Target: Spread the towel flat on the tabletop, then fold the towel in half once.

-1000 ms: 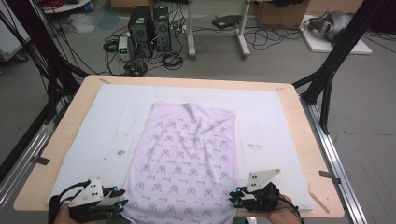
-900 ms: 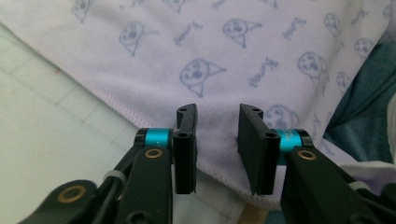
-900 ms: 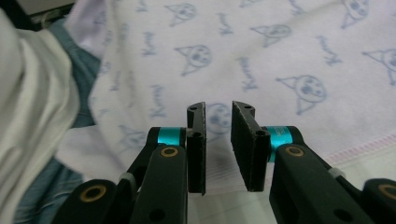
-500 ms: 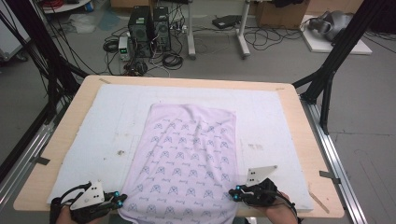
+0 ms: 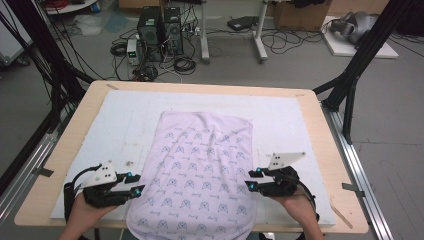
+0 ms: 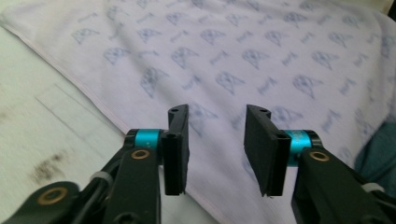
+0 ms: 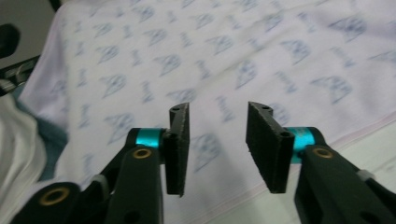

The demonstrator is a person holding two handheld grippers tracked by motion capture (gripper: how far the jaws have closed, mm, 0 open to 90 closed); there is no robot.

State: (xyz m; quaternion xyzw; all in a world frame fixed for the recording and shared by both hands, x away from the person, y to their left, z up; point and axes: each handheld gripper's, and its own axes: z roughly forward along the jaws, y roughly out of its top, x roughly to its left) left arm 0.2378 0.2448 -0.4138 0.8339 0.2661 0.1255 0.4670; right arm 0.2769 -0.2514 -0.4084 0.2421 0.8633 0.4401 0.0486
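Two open hand-held grippers hover by the near sides of a pink cloth.

Nearest, at 7 o'clock, the left hand-held gripper (image 5: 134, 183) has just been opening; its jaws stand apart above the cloth (image 5: 202, 170) with nothing between them. At 5 o'clock the right hand-held gripper (image 5: 252, 180) has just been opening too, and it also grips nothing. The cloth lies flat in the middle of the tabletop (image 5: 320, 130), on a white mat (image 5: 280, 115). Its long way runs from 6 o'clock to 12 o'clock, and its near end hangs over the tabletop's edge. It looks like the cloth has been let go after a pull to smooth it. Next, each hand-held gripper likely needs to pinch a near corner to fold it toward 12 o'clock.
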